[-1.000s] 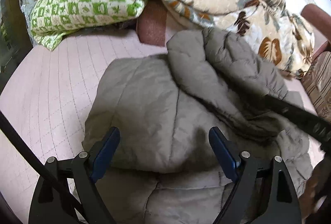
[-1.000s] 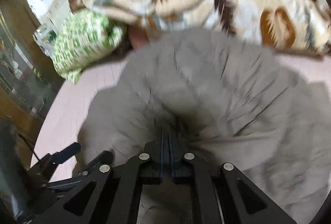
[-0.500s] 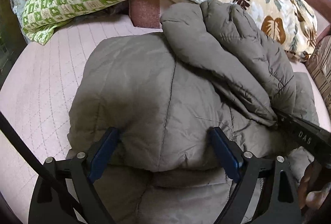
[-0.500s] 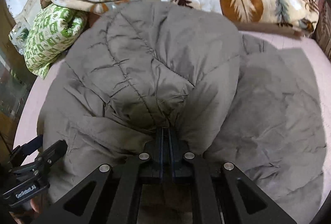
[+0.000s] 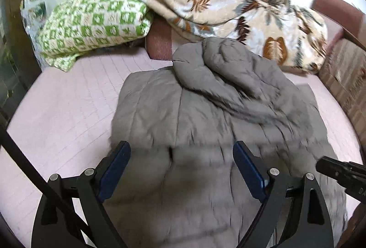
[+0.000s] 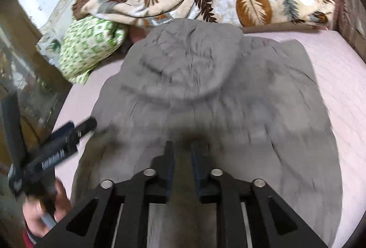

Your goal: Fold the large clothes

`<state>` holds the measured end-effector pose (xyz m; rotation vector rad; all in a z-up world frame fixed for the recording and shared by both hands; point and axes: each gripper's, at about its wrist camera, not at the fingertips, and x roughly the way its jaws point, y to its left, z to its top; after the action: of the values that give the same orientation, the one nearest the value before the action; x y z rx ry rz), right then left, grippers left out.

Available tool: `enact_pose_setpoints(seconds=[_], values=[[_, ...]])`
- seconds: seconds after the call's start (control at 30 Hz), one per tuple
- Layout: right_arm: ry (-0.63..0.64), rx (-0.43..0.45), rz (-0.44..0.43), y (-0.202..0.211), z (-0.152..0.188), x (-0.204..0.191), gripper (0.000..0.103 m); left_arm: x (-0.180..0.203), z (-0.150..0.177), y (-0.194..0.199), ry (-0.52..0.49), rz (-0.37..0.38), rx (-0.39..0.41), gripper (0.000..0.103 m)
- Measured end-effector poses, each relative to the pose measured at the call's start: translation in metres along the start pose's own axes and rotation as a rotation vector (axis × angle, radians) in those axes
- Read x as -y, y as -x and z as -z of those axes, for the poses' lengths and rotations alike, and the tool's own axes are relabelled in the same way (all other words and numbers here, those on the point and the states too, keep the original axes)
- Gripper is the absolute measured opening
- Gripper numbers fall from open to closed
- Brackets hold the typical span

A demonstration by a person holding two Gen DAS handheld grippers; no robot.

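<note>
A grey puffer jacket (image 5: pixel 205 110) lies spread on the pink quilted bed (image 5: pixel 64 110), its hood (image 6: pixel 189 60) folded down onto the body. My left gripper (image 5: pixel 180 147) hovers over the jacket's near part, open wide, with nothing between its pads. My right gripper (image 6: pixel 182 145) hangs above the jacket's middle; its jaws are opening, a narrow gap shows and no cloth is pinched in it. The right gripper's tip (image 5: pixel 338 172) shows at the right edge of the left wrist view. The left gripper (image 6: pixel 61 145) and the hand (image 6: pixel 43 209) holding it show at the left of the right wrist view.
A green checked pillow (image 5: pixel 91 23) and a leaf-patterned blanket (image 5: pixel 228 10) are heaped at the head of the bed, just behind the jacket. A dark red bolster (image 5: pixel 160 42) lies between them. A cardboard box (image 5: pixel 343 69) stands at the right edge.
The right gripper, which was shut on a fold of the jacket, has parted its jaws and let it go. Both grippers have drawn back; the fold now rests on the jacket's body.
</note>
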<state>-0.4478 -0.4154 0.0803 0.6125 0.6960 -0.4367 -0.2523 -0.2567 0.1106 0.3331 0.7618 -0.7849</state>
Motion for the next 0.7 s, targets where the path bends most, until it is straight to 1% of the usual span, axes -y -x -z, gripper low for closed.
enact_pose_setpoints(seconds=[0.1,0.17,0.2,0.23,0.3,0.33,0.4,0.53,0.63,0.7], values=[[0.009,0.009,0.008,0.032,0.04,0.009,0.022,0.003,0.031,0.033,-0.044,-0.023,0.03,0.09],[0.021,0.021,0.028,0.053,0.066,0.016,0.022,0.0,0.061,0.052,-0.039,-0.038,0.036,0.09],[0.022,0.03,0.041,0.063,0.08,0.021,0.024,-0.002,0.076,0.059,-0.032,-0.034,0.03,0.09],[0.014,0.036,0.052,0.07,0.093,0.028,0.027,-0.004,0.095,0.066,-0.027,-0.022,0.014,0.09],[-0.007,0.032,0.061,0.08,0.115,0.038,0.029,-0.006,0.117,0.073,-0.031,-0.029,-0.006,0.09],[-0.012,0.026,0.074,0.082,0.126,0.042,0.029,-0.006,0.133,0.076,-0.038,-0.039,-0.02,0.09],[-0.016,0.017,0.092,0.084,0.141,0.046,0.029,-0.006,0.152,0.078,-0.048,-0.061,-0.045,0.09],[-0.024,-0.003,0.092,0.082,0.17,0.05,0.029,-0.007,0.183,0.078,-0.044,-0.084,-0.094,0.09],[-0.026,-0.025,0.082,0.073,0.187,0.05,0.029,-0.005,0.199,0.065,-0.073,-0.102,-0.146,0.091],[0.002,-0.042,0.105,0.059,0.197,0.05,0.03,-0.003,0.204,0.062,-0.097,-0.123,-0.146,0.091]])
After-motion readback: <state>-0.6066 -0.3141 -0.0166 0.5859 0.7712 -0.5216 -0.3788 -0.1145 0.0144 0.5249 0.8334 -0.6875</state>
